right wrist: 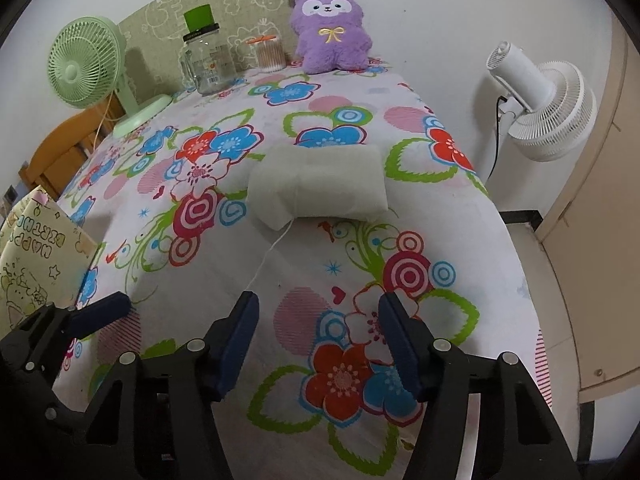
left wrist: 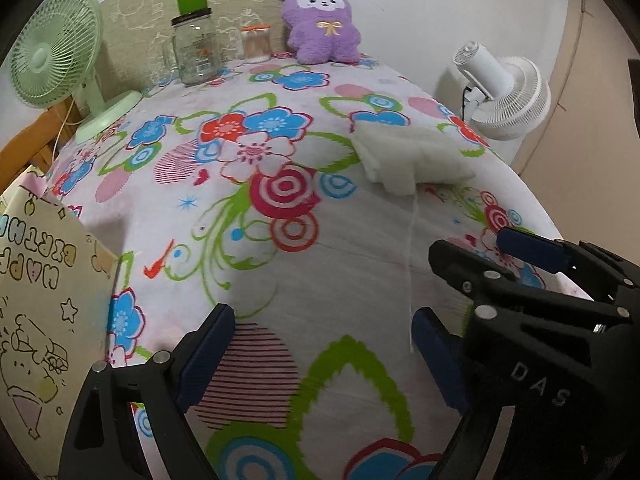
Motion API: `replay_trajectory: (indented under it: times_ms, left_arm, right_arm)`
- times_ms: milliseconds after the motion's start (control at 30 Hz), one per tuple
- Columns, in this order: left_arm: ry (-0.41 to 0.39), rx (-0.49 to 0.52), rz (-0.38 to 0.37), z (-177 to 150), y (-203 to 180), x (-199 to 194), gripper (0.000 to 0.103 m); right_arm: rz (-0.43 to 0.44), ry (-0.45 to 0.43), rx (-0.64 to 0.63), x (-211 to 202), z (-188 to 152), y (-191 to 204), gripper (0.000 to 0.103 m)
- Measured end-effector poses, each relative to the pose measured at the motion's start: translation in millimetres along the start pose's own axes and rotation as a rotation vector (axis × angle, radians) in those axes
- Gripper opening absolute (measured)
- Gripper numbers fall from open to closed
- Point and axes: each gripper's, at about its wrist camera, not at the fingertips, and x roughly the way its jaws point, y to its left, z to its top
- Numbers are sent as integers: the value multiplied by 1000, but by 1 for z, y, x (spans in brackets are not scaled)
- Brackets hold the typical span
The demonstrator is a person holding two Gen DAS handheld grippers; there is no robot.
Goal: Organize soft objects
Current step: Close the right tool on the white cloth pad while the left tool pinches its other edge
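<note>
Folded cloth (right wrist: 320, 182) lies beyond both open tongs (right wrist: 318, 344).

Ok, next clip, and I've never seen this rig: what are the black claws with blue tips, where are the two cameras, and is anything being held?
No robot here: a person holds two handheld clamps, each with its own wide-angle camera looking along the fingers. The left gripper and right gripper are both open and empty. On the flowered tablecloth lies a folded white cloth trailing a thread. At the back stand a purple plush toy, a glass jar and a green fan.
</note>
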Motion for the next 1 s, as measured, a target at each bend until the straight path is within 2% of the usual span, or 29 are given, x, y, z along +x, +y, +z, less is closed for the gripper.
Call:
replay_trajectory:
  times_ms: [300,433,500,733,800,900,1000]
  left_arm:
    - [-19,-23,21,9,13,4,83]
    - [-25,-31,22,16,16,6,78]
    - [-33,-28,30,19,16,6,76]
    - [-44,-20,26,32,11,11,64]
    - [-33,-18,24,35,10,16,56]
    - [-33,-29,22,36,11,18,50]
    - [-38,-27,17,37,10,19,46]
  right_arm:
    - [1,0,-36,11,19,12,67]
    - [12,-20,-51,12,27,17,81]
    - [-12,-32,-67,12,30,20,85]
    - [-30,-26,-61,22,43,19,85]
    - [-41,-20,-65,26,48,19,85]
    - [-46,-20,-71,30,53,19,85]
    - [-52,-16,-68,36,58,18,85]
